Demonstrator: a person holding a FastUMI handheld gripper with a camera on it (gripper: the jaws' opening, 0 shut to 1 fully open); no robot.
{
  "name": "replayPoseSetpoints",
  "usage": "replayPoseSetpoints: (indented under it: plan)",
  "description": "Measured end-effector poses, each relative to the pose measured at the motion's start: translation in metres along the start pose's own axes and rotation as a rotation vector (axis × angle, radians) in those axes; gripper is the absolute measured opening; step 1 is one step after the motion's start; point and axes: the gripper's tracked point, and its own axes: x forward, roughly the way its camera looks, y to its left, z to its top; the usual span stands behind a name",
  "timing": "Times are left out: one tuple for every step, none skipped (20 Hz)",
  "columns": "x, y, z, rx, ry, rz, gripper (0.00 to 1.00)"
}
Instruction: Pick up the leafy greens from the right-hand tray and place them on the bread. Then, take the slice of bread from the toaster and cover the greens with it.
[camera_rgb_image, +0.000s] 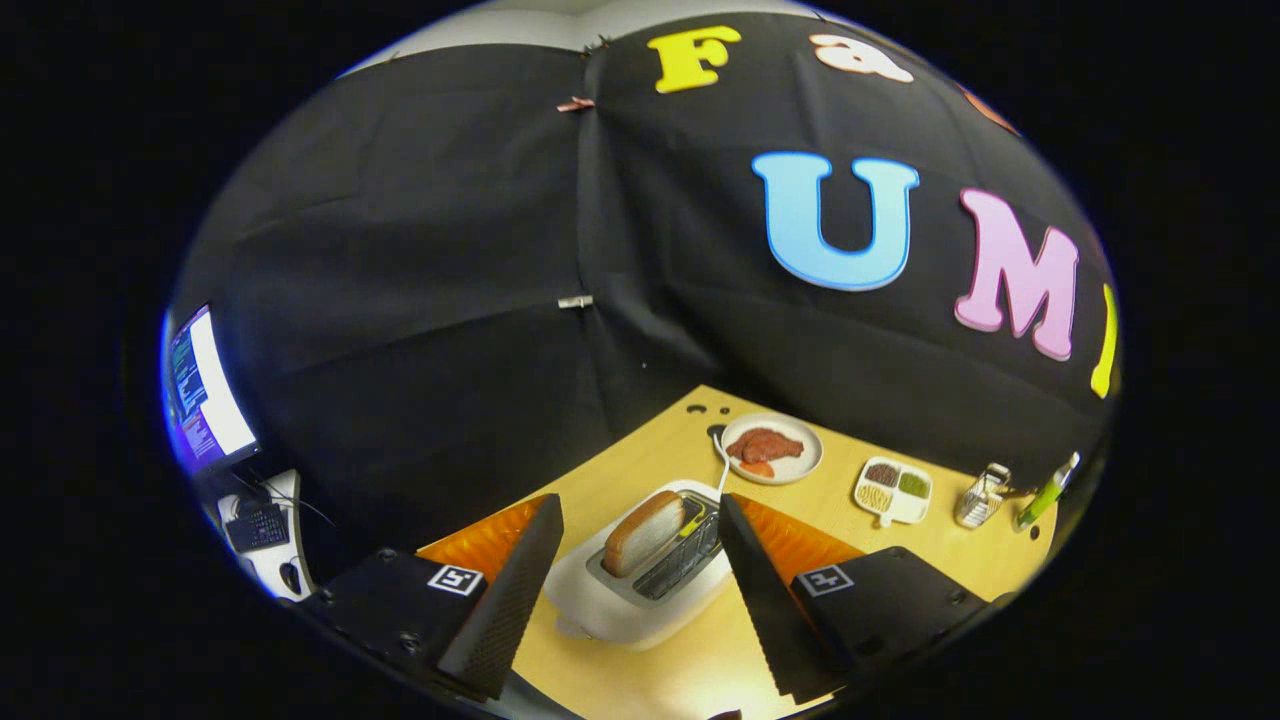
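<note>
Bread (643, 531) stands in one slot of the white toaster (640, 590), framed between my jaws (632, 585), which are spread wide and hold nothing. At one o'clock beyond the toaster, a round plate (790, 470) on the table (640, 470) carries reddish meat. Further toward two o'clock sits a small divided tray (893, 492) with dark, pale and green fillings, then a metal grater (983, 496) and a green-handled tool (1046, 492).

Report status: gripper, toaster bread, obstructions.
Gripper open, holding nothing, fingers either side of the white two-slot toaster. Brown bread slice upright in one slot, untouched. Nothing between fingers and bread.
</note>
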Motion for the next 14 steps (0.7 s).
replayPoseSetpoints:
  plan:
    - [0.016,-0.002,-0.007,0.02,0.034,-0.013,0.98]
    - [0.031,-0.003,-0.015,0.038,0.071,-0.031,0.98]
    - [0.042,-0.005,-0.023,0.064,0.105,-0.052,0.98]
    - [0.056,-0.006,-0.029,0.097,0.136,-0.071,0.97]
    - [0.066,-0.006,-0.034,0.133,0.158,-0.087,0.95]
    - [0.074,-0.007,-0.039,0.158,0.178,-0.1,0.95]
    - [0.081,-0.008,-0.043,0.17,0.195,-0.114,0.94]
    - [0.085,-0.01,-0.047,0.175,0.21,-0.131,0.92]
    - [0.088,-0.012,-0.051,0.175,0.221,-0.148,0.89]
    - [0.09,-0.013,-0.053,0.177,0.226,-0.16,0.86]
    - [0.094,-0.013,-0.057,0.183,0.235,-0.169,0.83]
    - [0.098,-0.014,-0.06,0.19,0.243,-0.177,0.8]
    - [0.098,-0.016,-0.064,0.193,0.253,-0.193,0.71]
    - [0.097,-0.02,-0.068,0.195,0.273,-0.218,0.65]
